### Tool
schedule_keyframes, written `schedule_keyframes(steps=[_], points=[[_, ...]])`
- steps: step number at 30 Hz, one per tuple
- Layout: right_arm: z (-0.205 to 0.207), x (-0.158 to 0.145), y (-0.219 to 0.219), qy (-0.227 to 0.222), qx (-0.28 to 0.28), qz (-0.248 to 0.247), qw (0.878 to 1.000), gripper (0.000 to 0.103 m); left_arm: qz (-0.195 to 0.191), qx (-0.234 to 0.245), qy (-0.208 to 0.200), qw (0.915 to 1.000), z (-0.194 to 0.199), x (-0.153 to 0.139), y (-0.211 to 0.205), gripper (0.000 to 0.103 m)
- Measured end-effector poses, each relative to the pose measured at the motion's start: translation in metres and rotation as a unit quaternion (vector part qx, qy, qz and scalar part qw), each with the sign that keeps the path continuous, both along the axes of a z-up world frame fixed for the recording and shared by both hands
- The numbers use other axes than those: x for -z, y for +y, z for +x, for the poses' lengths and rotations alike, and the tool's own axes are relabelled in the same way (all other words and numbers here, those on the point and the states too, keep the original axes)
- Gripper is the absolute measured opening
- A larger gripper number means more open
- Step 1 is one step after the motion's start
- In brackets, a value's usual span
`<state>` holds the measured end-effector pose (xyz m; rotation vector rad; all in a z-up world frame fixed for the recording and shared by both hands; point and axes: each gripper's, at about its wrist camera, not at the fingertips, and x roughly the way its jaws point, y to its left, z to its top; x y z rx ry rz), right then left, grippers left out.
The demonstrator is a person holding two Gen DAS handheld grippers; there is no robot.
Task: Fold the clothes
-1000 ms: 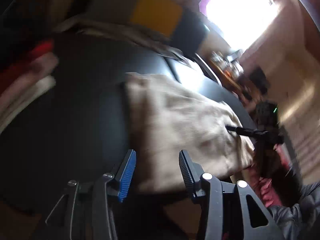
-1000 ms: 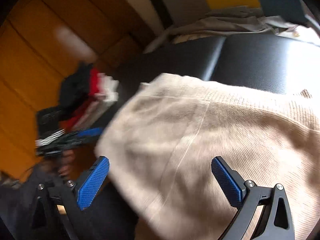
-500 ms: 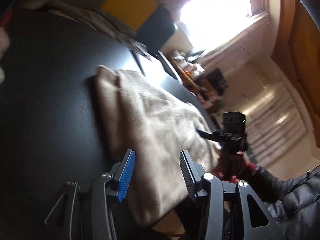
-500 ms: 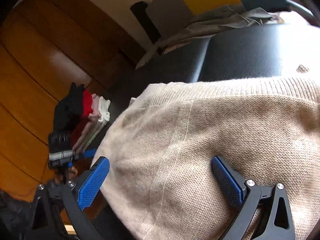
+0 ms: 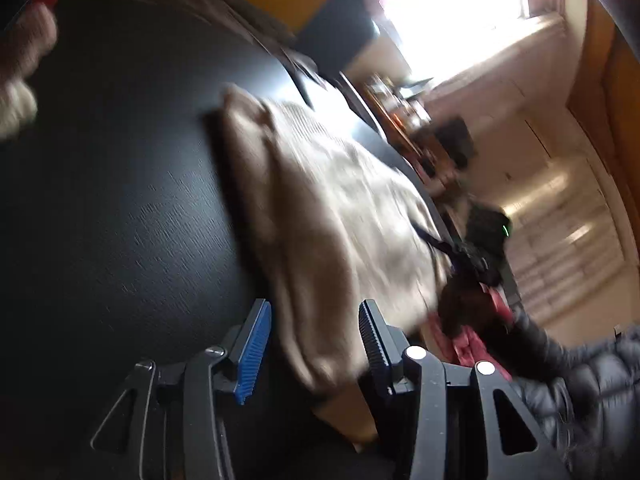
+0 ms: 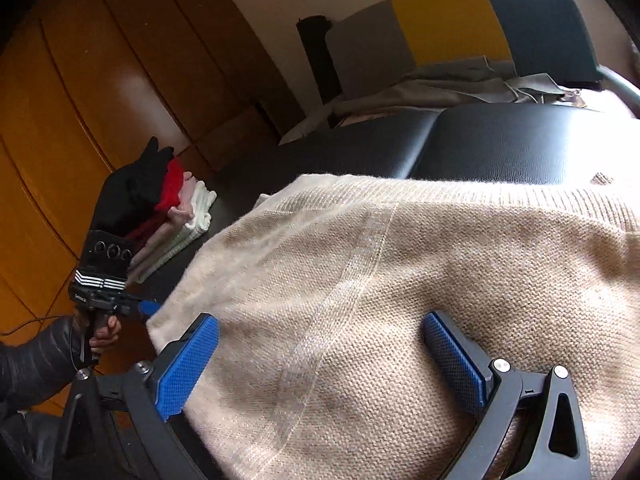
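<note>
A beige knit sweater [image 6: 400,280] lies spread on a black padded surface [image 6: 500,144]; it also shows in the left wrist view [image 5: 340,208]. My right gripper [image 6: 320,360] is open, its jaws wide on either side of the sweater's near part, just above the knit. My left gripper [image 5: 312,344] is open with the sweater's near edge between its jaws. In the right wrist view the left gripper [image 6: 148,307] shows at the sweater's left corner. In the left wrist view the right gripper [image 5: 436,245] is at the sweater's far side.
A stack of folded clothes [image 6: 168,216], black, red, pink and white, sits at the left end of the black surface. Crumpled grey garments [image 6: 440,88] lie at the back against grey, yellow and blue cushions [image 6: 448,28]. Wooden panels [image 6: 80,100] stand left.
Both grippers have come closer to the sweater's near edge. The left wrist view has swung and is blurred. Both stay open.
</note>
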<state>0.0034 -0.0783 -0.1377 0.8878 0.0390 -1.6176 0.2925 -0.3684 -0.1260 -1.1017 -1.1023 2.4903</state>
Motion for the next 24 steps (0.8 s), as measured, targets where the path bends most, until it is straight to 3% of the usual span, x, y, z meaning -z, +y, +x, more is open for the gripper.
schedule_keyframes(steps=[3,6,8,11,13,15,17,20,24], points=[[0.0,0.001,0.0,0.0,-0.002,-0.004,1.0,0.103,0.006,0.008,0.018,0.9998,-0.024,-0.003,-0.001,0.049],[0.0,0.002,0.002,0.002,-0.004,-0.006,1.0,0.103,0.027,0.049,-0.015,0.9983,-0.051,0.011,0.01,0.047],[0.0,0.002,0.002,0.004,-0.004,-0.008,1.0,0.103,0.052,0.096,-0.01,0.994,-0.052,0.01,0.026,0.047],[0.0,0.002,0.004,0.005,-0.006,-0.011,1.0,0.103,0.045,0.14,-0.033,0.9886,-0.043,0.009,0.05,0.045],[-0.001,0.002,0.005,0.006,-0.007,-0.015,1.0,0.103,0.022,0.144,-0.049,0.9882,-0.031,0.008,0.062,0.039],[-0.001,0.002,0.006,0.007,-0.009,-0.016,1.0,0.103,0.002,0.123,-0.045,0.9914,-0.016,0.002,0.063,0.03],[-0.001,0.002,0.006,0.009,-0.009,-0.017,1.0,0.103,-0.015,0.083,-0.027,0.9961,-0.007,-0.007,0.057,0.029],[0.0,0.003,0.006,0.014,-0.01,-0.018,1.0,0.103,-0.032,0.027,-0.004,0.9991,0.001,-0.017,0.045,0.035],[0.001,0.003,0.007,0.018,-0.01,-0.018,1.0,0.103,-0.007,0.0,-0.017,0.9998,-0.012,-0.004,0.026,0.039]])
